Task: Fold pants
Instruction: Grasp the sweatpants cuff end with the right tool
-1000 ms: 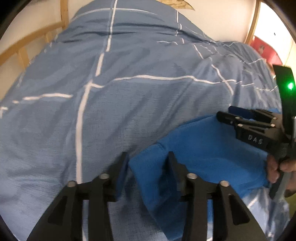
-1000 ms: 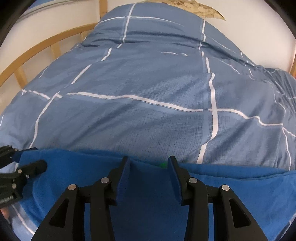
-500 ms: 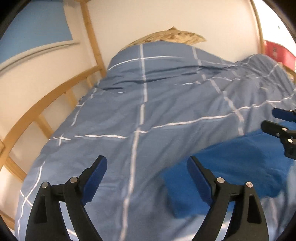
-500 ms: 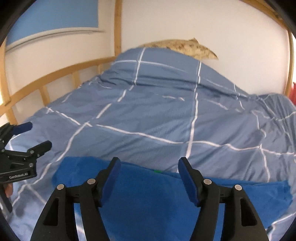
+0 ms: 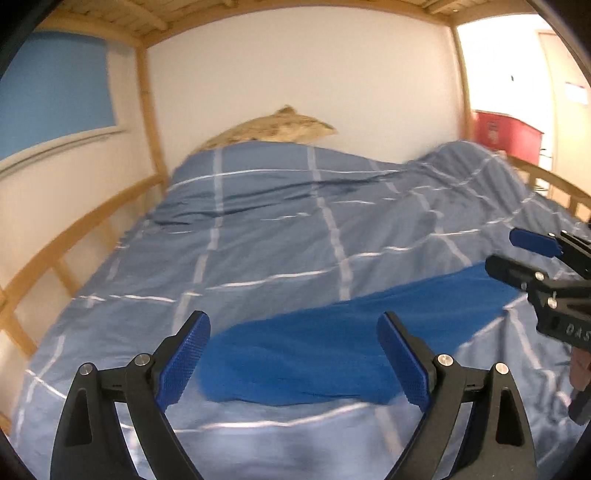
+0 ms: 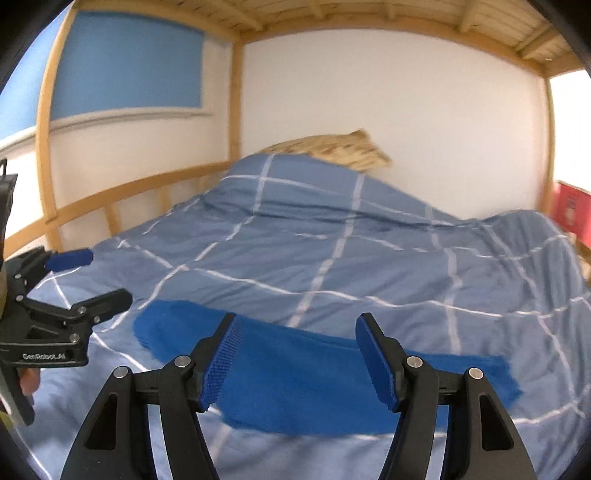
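The bright blue pants (image 5: 314, 354) lie folded in a long flat band across the blue checked duvet (image 5: 280, 236). My left gripper (image 5: 291, 321) hovers above their left end, its jaws still opening, with nothing pressed between the pads. In the right wrist view the pants (image 6: 295, 380) lie below my right gripper (image 6: 297, 321), which is open and holds nothing. Each gripper also shows in the other's view, the right gripper (image 5: 506, 251) at the right edge and the left gripper (image 6: 107, 277) at the left edge. Both are lifted clear of the cloth.
A wooden bed rail (image 5: 74, 236) runs along the left side and a post (image 6: 234, 110) stands in the corner. A tan pillow (image 5: 273, 127) lies at the head against the white wall. A red box (image 5: 506, 136) stands beyond the right rail. Bunk slats (image 6: 332, 14) are overhead.
Both grippers were shut on the pants' edge; they have let go, opened wide, and drawn back and up. The pants now lie flat on the duvet.
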A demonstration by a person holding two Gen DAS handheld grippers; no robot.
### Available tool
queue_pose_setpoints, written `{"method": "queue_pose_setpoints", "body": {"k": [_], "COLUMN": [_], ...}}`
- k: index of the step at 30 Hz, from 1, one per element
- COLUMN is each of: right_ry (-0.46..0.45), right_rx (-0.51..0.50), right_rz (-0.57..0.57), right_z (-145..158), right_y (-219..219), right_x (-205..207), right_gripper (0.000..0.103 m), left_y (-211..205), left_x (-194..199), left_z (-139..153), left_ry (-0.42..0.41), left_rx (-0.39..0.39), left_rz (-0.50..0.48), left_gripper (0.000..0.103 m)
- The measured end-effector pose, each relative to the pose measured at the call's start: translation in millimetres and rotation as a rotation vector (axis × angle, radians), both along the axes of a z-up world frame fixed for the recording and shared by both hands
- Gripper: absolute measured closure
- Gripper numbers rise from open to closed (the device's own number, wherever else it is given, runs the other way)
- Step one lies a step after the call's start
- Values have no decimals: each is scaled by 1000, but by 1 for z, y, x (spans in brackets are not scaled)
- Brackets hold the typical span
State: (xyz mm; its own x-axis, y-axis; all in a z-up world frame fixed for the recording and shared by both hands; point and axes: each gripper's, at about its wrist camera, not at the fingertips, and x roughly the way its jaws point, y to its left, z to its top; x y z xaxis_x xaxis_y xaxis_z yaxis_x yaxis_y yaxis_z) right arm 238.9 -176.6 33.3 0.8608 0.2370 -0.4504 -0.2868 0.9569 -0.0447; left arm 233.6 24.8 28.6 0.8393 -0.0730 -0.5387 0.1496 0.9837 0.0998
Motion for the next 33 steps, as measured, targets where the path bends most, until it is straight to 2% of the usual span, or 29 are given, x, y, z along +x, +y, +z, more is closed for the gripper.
{"method": "queue_pose_setpoints", "body": {"k": [10, 14, 19, 26, 33], "right_ry": [38, 46, 86, 191, 285], "right_rx": [46, 72, 149, 228, 296], "right_rz": [-218, -254, -319, -366, -385], "right_z": [-13, -23, -47, -98, -142], "right_y": [-152, -196, -248, -285, -302], "right_x": [6, 14, 37, 71, 97], "right_gripper": [38, 38, 39, 49, 53], "left_y": [-143, -188, -232, -267, -285], "left_x": [21, 36, 58, 89, 107], "left_z": [-22, -32, -53, -92, -118], "left_ry": [78, 95, 112, 168, 209], "left_rx": [-95, -119, -95, -53, -39], "left_rz": [-84, -94, -80, -63, -52], "left_gripper": [11, 11, 11, 11, 11]}}
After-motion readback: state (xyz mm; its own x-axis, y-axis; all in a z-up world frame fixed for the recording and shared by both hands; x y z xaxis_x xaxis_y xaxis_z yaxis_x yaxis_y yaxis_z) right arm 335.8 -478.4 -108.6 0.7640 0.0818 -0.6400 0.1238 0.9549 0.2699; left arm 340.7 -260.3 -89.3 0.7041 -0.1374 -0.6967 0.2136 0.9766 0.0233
